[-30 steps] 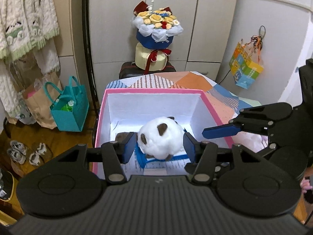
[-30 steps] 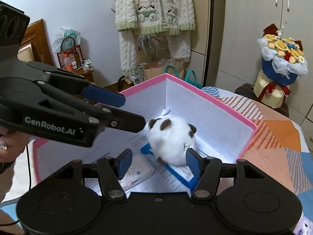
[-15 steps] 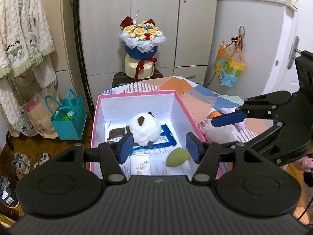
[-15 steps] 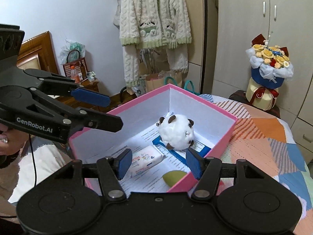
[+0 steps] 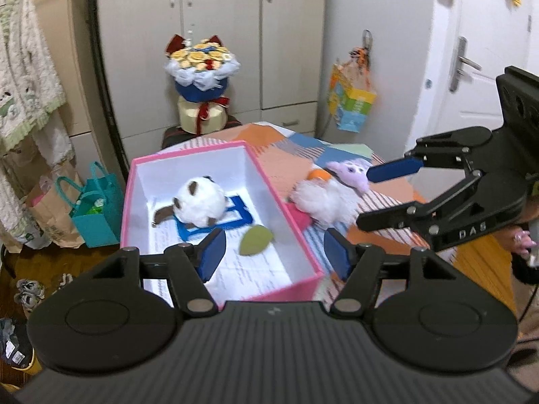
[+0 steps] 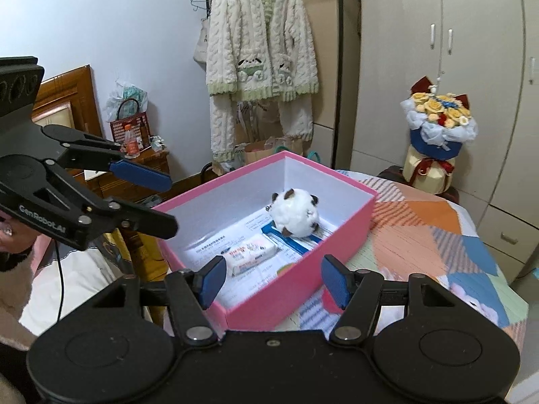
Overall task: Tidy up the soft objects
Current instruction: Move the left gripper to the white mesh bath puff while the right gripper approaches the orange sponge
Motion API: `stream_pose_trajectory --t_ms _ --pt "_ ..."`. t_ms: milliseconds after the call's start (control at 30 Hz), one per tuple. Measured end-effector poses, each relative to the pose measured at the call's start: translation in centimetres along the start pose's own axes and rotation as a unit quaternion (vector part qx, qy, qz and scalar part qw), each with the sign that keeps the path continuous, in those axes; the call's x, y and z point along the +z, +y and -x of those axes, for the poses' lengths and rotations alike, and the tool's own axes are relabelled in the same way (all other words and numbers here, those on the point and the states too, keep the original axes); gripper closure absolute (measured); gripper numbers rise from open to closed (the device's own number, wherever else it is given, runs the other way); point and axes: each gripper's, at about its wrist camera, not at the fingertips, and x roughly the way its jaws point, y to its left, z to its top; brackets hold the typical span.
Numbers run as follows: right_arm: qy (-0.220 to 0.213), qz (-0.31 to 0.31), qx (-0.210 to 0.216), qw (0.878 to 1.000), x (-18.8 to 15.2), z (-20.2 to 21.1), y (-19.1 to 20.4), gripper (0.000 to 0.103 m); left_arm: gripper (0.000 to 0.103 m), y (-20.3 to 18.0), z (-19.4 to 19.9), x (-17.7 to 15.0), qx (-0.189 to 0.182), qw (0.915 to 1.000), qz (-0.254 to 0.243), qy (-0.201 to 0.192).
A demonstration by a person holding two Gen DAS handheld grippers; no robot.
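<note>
Both claws gape wide, nothing held: your left claw [image 5: 274,254] hangs over the near right corner of the pink box [image 5: 286,217], your right claw [image 6: 273,281] over the box's near wall [image 6: 303,281]. In the left view your right claw [image 5: 387,195] shows at the right, above the tabletop [image 5: 293,158]. In the right view your left claw [image 6: 155,202] shows at the left, beside the box.

Inside the box, near to far: a green leaf-shaped piece [image 5: 256,244] on printed paper, a packet of tissues [image 6: 251,252], then the white round plush [image 5: 198,205] with brown patches resting on a blue-framed sheet [image 5: 235,213].

Just right of the box, on the patchwork tabletop, lies a fluffy white toy [image 5: 323,200] with an orange bit, touching a lilac plush [image 5: 350,175] behind it.

Far back: a flower bouquet [image 5: 202,67] by the wardrobe, a knitted cardigan [image 6: 259,50] hanging.
</note>
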Motion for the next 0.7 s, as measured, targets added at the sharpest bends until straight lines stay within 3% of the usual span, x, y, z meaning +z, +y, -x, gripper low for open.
stream_pose_trajectory --t_ms 333,700 --pt "-0.002 -0.025 -0.049 0.998 -4.7 4.0 -2.0 0.033 0.038 -4.8 -0.5 -1.2 -0.046 0.9981 -0.040 0.012" --pt "-0.008 -0.077 -0.065 0.995 -8.2 5.8 -6.2 0.032 0.038 -10.1 -3.6 -1.2 -0.065 0.9949 -0.076 0.015"
